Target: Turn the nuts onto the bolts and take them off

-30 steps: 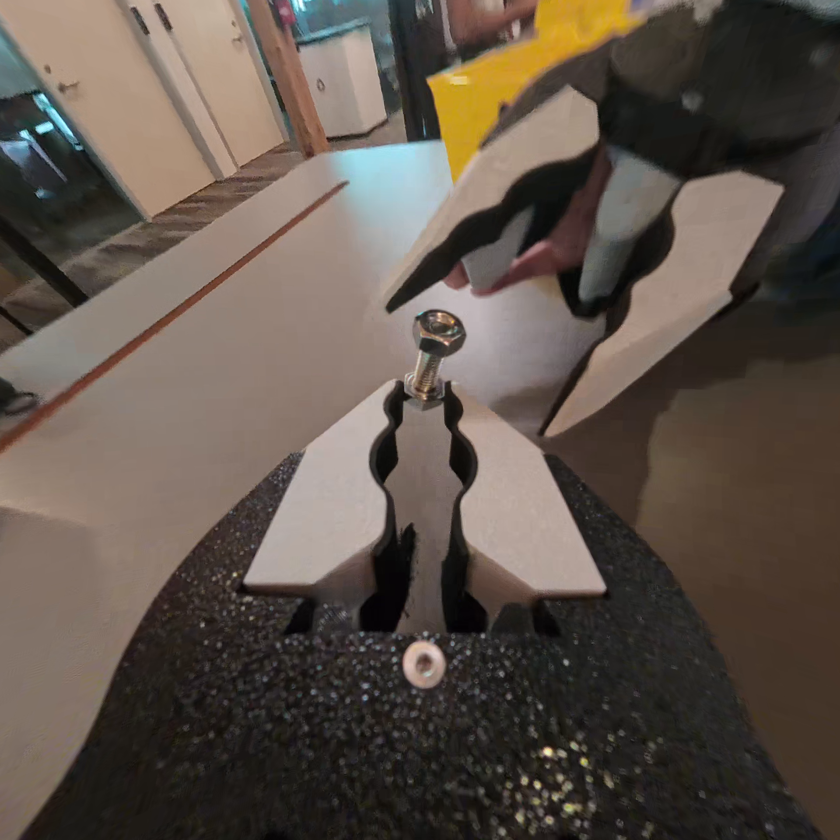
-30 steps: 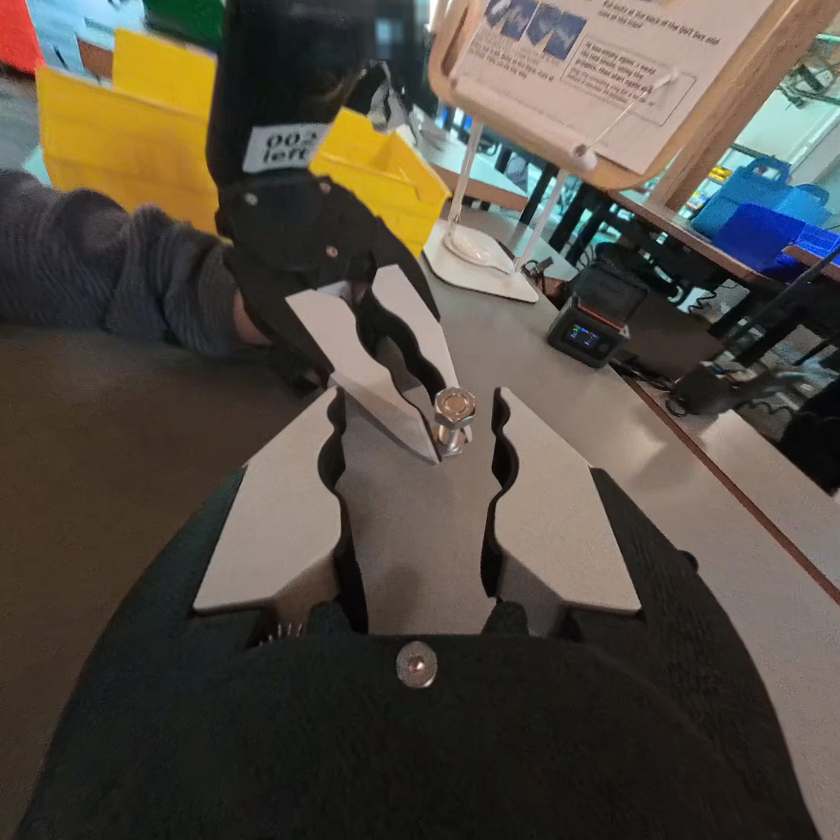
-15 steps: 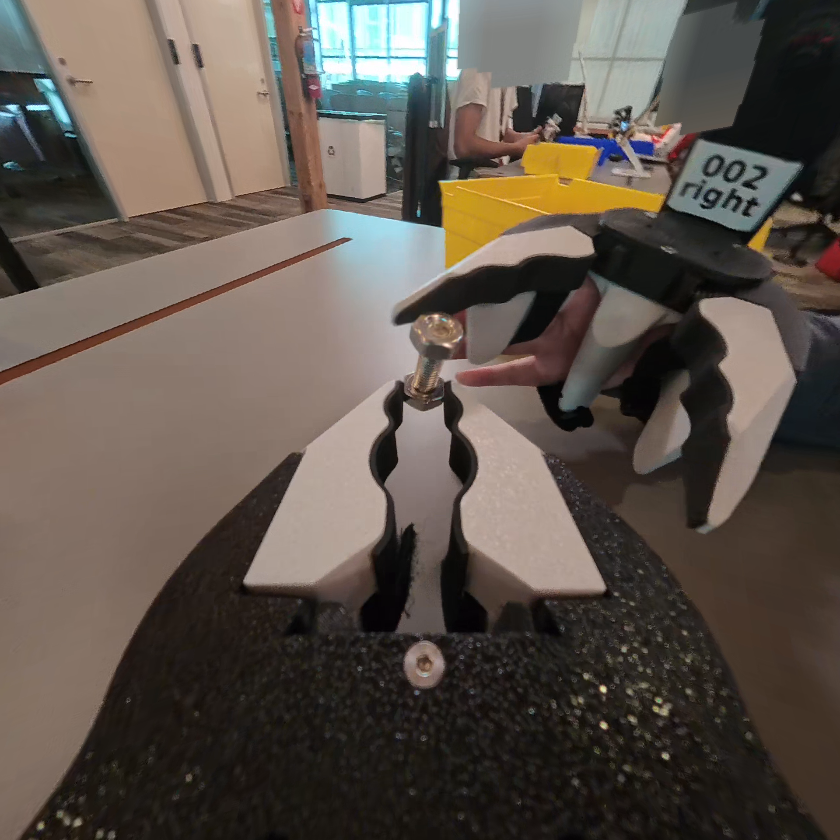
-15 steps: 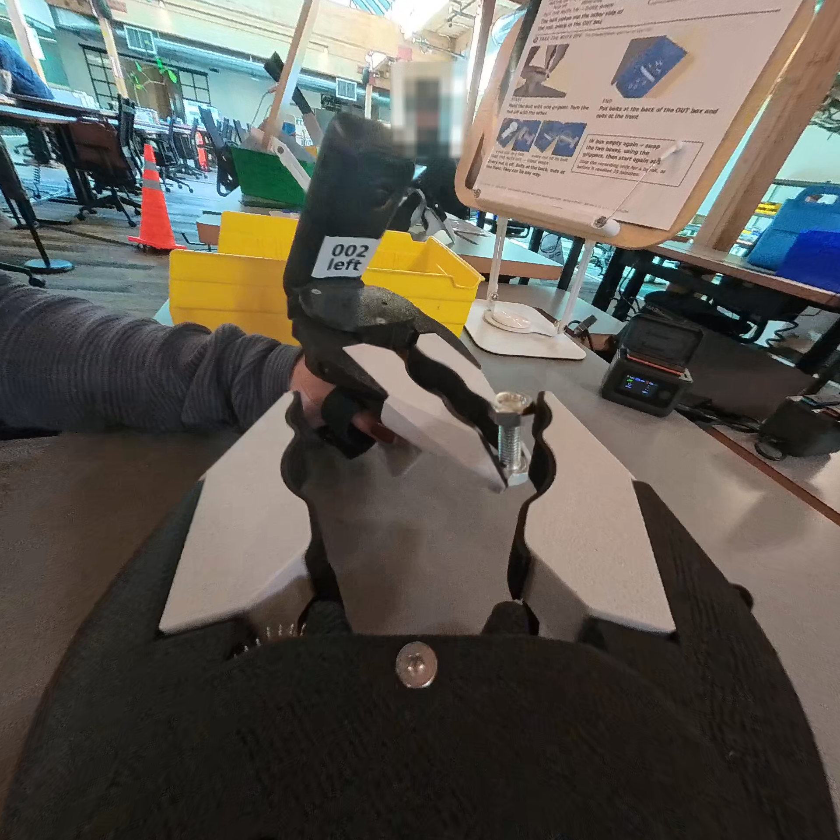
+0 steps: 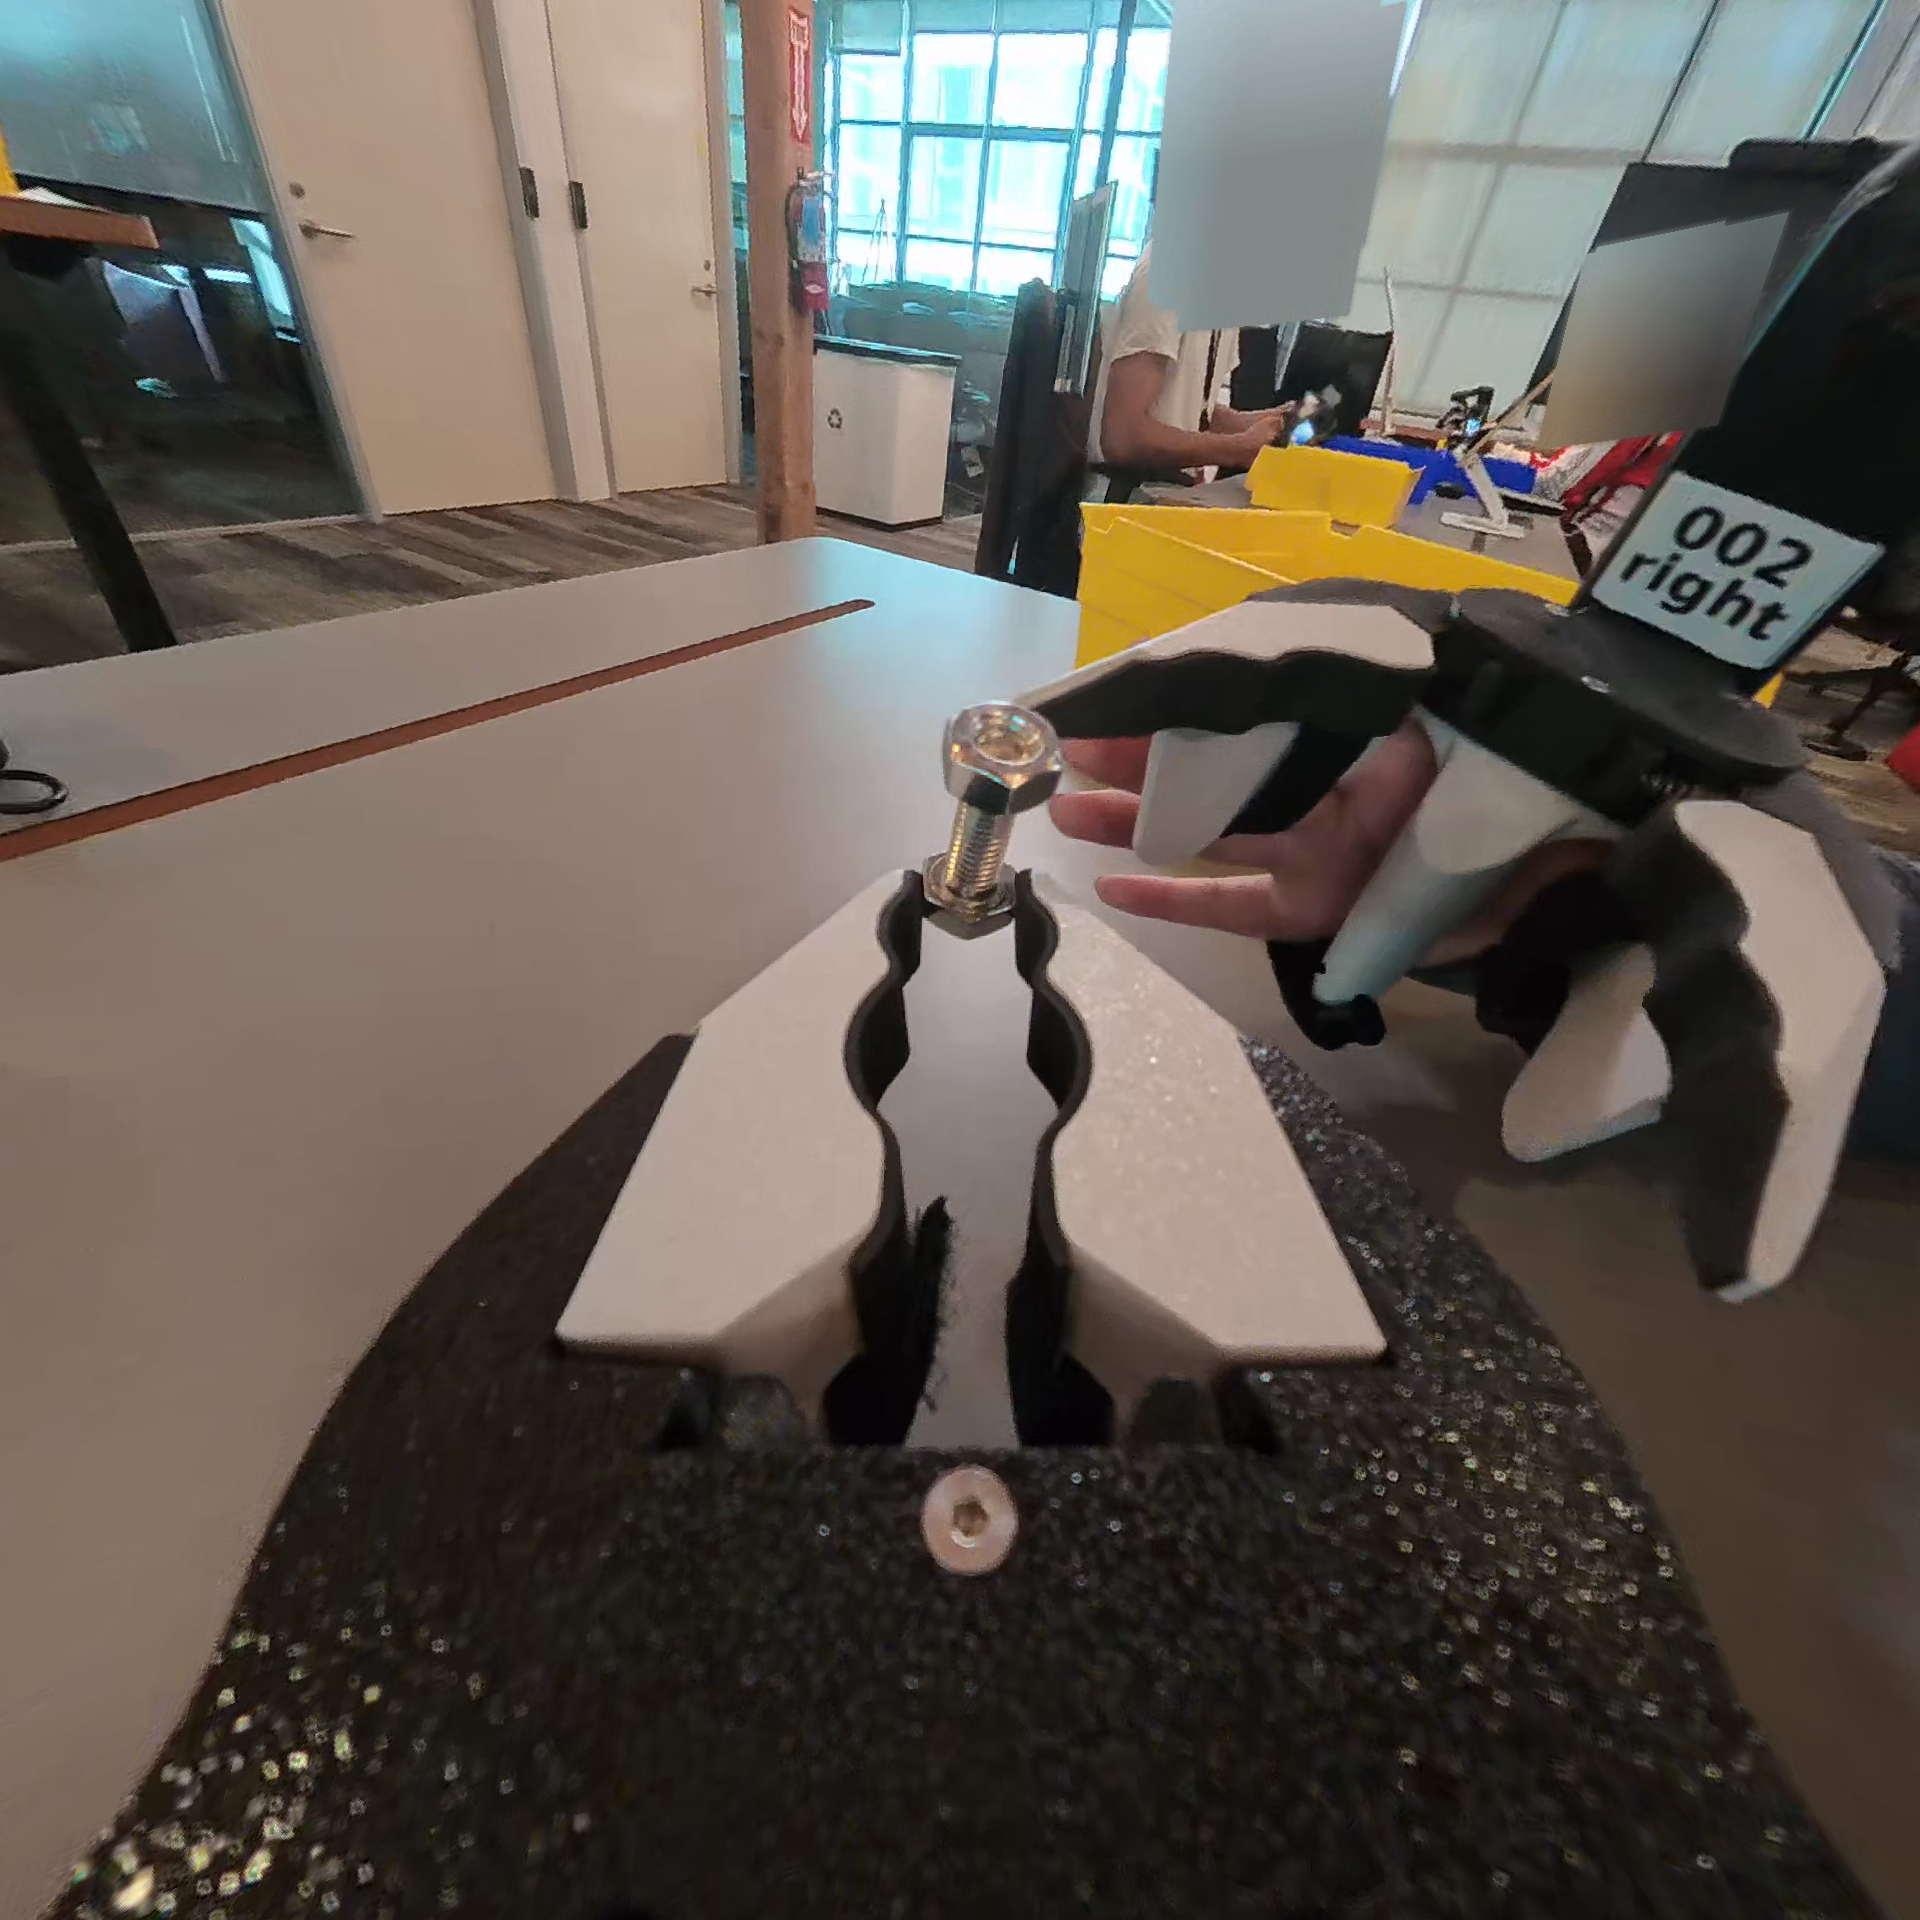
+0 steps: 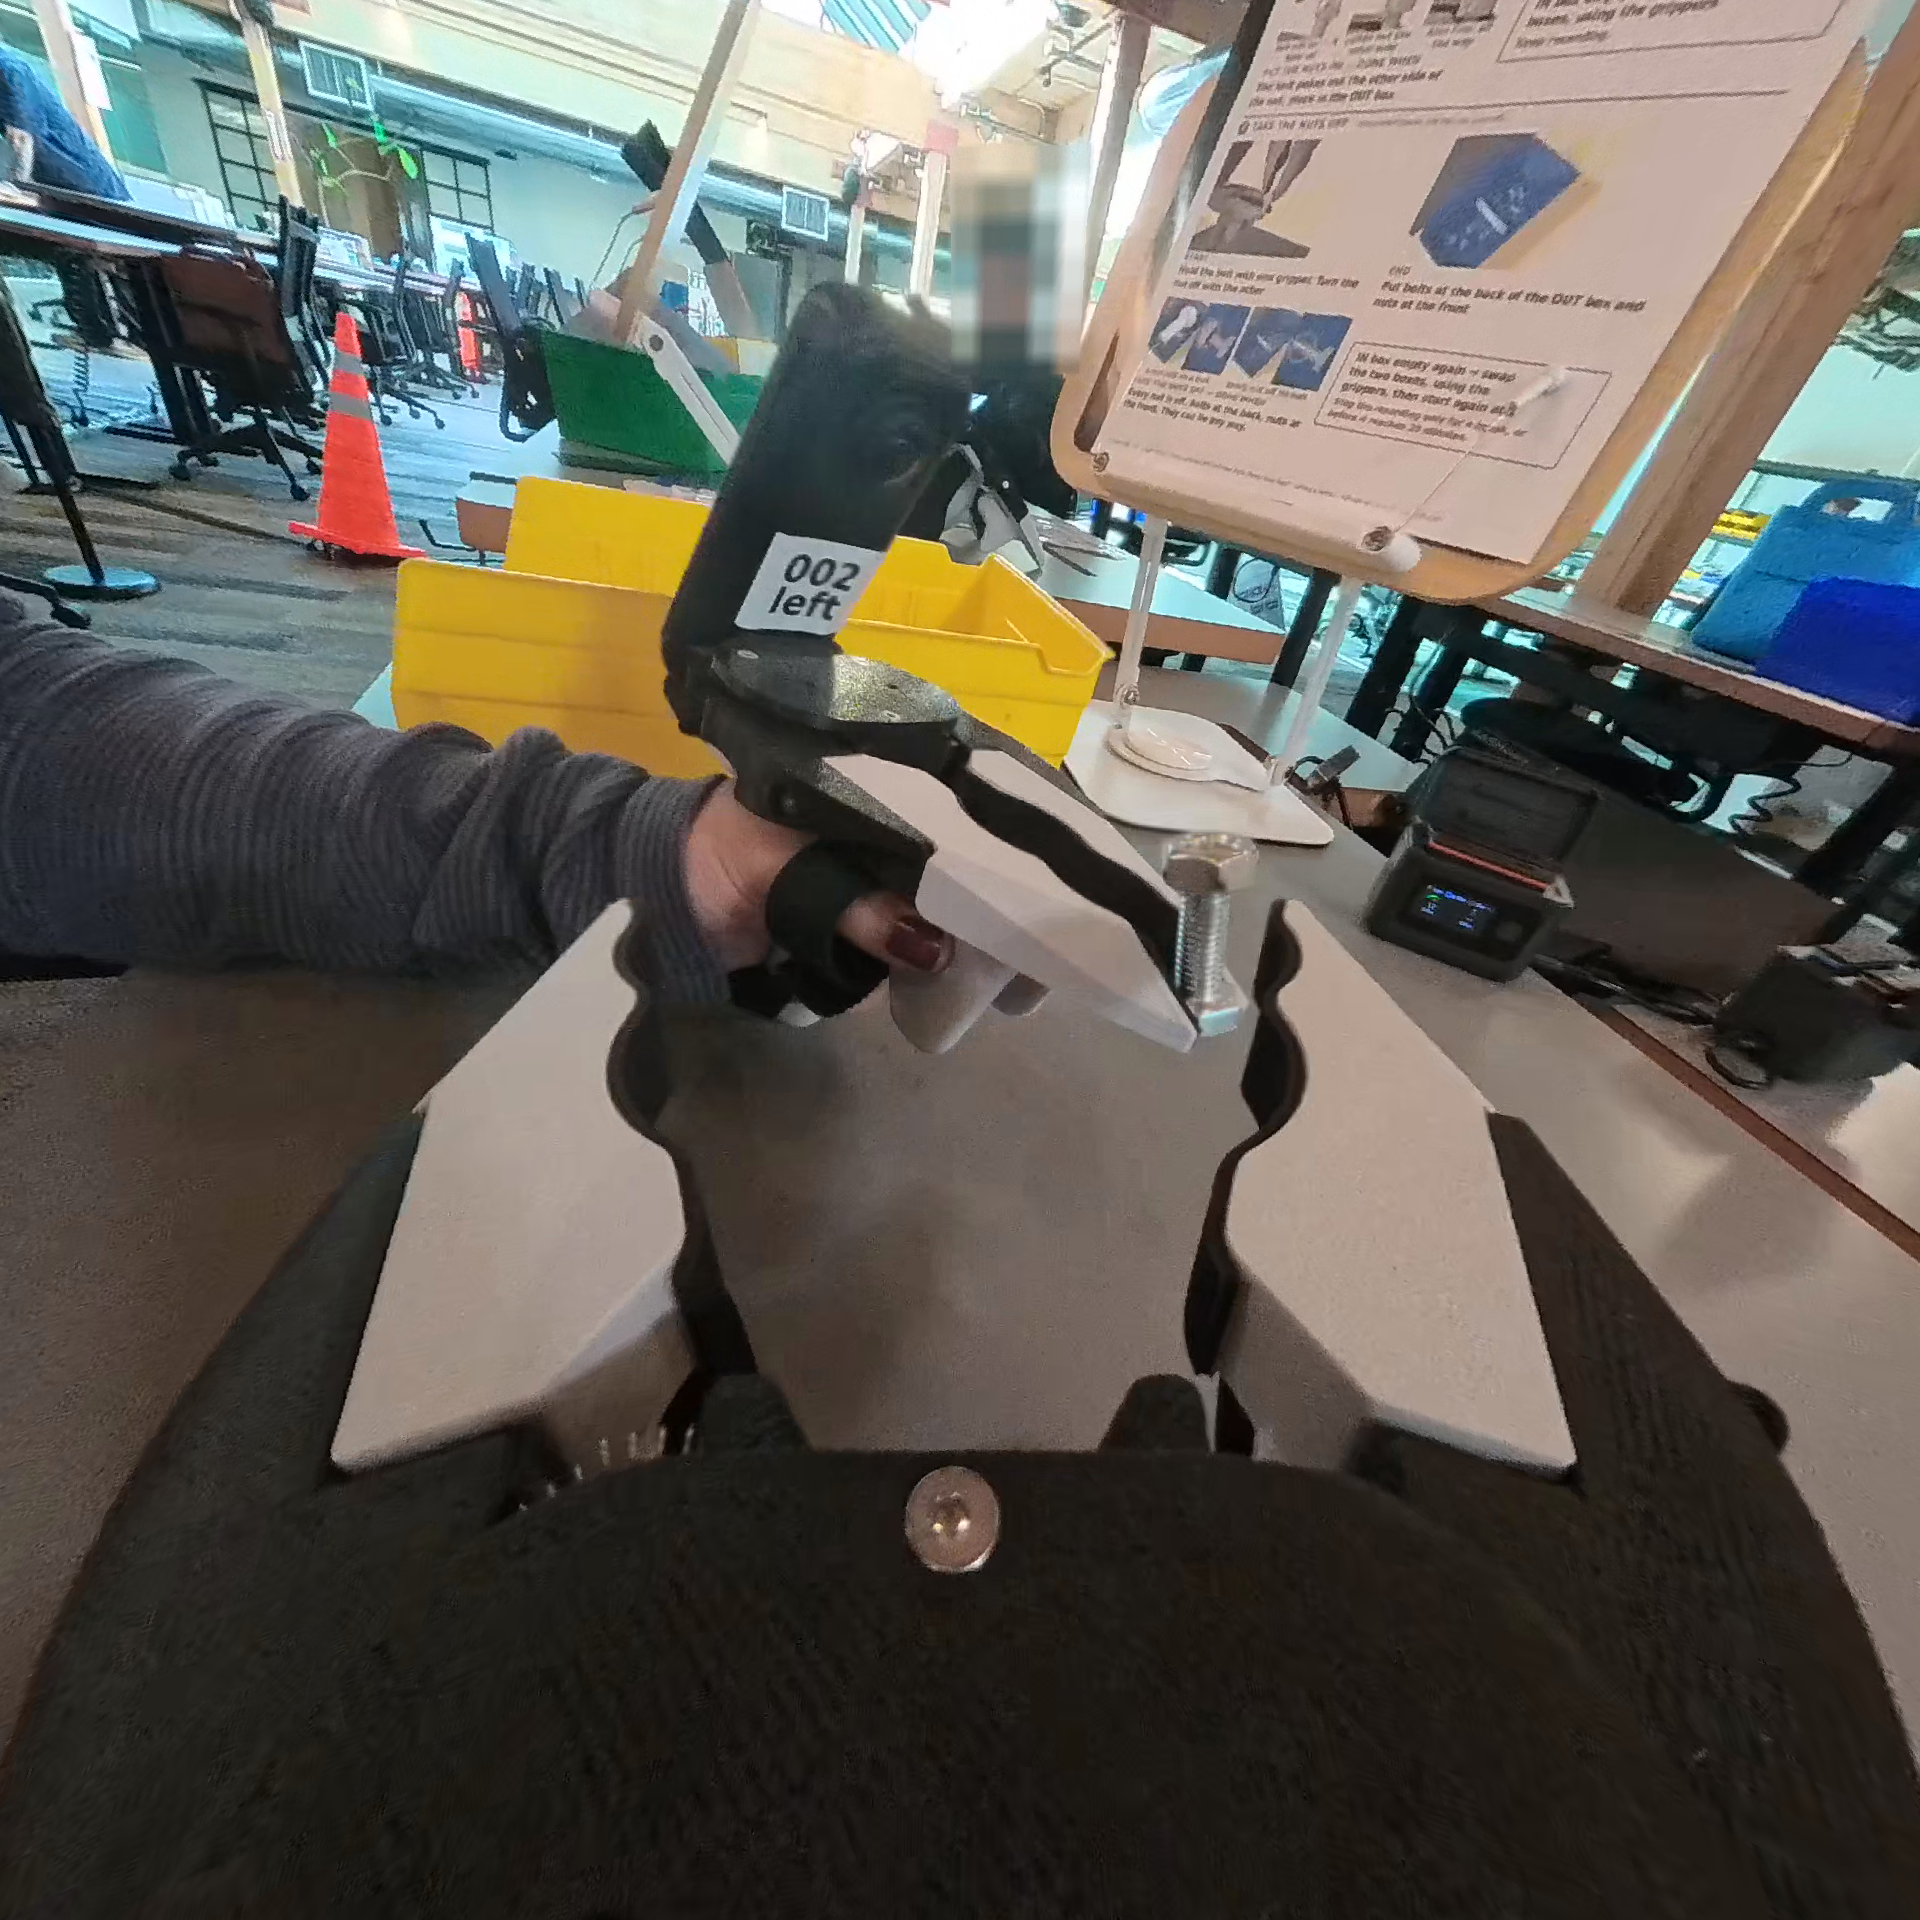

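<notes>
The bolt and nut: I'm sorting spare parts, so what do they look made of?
The bolt looks like bright plated steel: silvery, mirror-like glints on head and thread. The nut, clamped in the left hand-held gripper, has the same shiny metal look; exact alloy can't be told.

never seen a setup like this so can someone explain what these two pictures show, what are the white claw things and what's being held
There is no robot here. A person holds a hand-operated gripper in each hand, and each carries a camera that looks forward along its own jaws.

The left wrist view belongs to the left gripper. Its jaws are shut on a nut at the lower end of a bolt that stands head up.

The right wrist view belongs to the right gripper. Its jaws are open and empty, and the bolt stands just beyond them, near the right-hand tip.

Below is a grey table. On it behind stand yellow bins, a sign on a stand and a small black device.
</notes>
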### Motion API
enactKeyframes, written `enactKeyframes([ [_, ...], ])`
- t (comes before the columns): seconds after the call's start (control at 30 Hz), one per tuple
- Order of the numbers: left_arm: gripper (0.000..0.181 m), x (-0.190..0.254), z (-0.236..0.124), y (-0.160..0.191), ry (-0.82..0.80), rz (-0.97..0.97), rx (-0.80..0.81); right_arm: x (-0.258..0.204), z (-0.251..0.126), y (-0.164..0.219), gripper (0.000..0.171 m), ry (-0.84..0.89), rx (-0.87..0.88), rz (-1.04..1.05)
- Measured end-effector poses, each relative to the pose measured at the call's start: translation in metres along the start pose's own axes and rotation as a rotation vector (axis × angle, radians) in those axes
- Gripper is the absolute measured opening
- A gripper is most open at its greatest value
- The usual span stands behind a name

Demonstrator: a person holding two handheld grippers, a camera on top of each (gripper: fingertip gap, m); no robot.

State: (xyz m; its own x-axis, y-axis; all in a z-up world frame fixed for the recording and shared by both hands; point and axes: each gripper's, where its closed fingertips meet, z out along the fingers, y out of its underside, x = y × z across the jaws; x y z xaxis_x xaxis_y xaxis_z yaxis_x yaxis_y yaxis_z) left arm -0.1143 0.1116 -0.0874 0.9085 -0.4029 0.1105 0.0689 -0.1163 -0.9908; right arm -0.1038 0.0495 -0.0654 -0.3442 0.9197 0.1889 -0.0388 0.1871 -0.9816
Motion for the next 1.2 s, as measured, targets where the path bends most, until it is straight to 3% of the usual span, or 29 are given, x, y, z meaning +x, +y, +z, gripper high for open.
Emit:
enactKeyframes([
  [0.4,0.016,0.042,0.018,0.017,0.104,0.202,-0.120,-0.011,0.003,0.001,0.116,-0.049,0.004,0.000],
  [0.57,0.016,0.030,0.012,0.014,0.063,0.186,-0.101,0.024,-0.014,-0.013,0.077,0.105,0.073,0.003],
  [0.77,0.016,0.036,0.013,0.012,0.087,0.200,-0.091,0.038,-0.020,-0.007,0.038,0.193,0.028,-0.066],
  [0.97,0.015,0.059,0.003,0.017,0.287,0.213,-0.129,0.014,-0.026,-0.009,0.000,0.010,0.021,-0.083],
  [1.03,0.015,0.069,-0.004,0.016,0.381,0.181,-0.130,0.005,-0.031,-0.014,0.000,-0.072,0.041,-0.053],
  [1.1,0.015,0.065,-0.006,0.011,0.366,0.170,-0.107,0.006,-0.036,-0.020,0.001,-0.103,0.071,0.023],
  [1.17,0.015,0.049,-0.004,0.008,0.256,0.206,-0.101,0.017,-0.037,-0.019,0.037,-0.066,0.068,0.107],
  [1.2,0.015,0.035,-0.003,0.008,0.159,0.251,-0.110,0.022,-0.036,-0.014,0.045,-0.045,0.038,0.138],
])
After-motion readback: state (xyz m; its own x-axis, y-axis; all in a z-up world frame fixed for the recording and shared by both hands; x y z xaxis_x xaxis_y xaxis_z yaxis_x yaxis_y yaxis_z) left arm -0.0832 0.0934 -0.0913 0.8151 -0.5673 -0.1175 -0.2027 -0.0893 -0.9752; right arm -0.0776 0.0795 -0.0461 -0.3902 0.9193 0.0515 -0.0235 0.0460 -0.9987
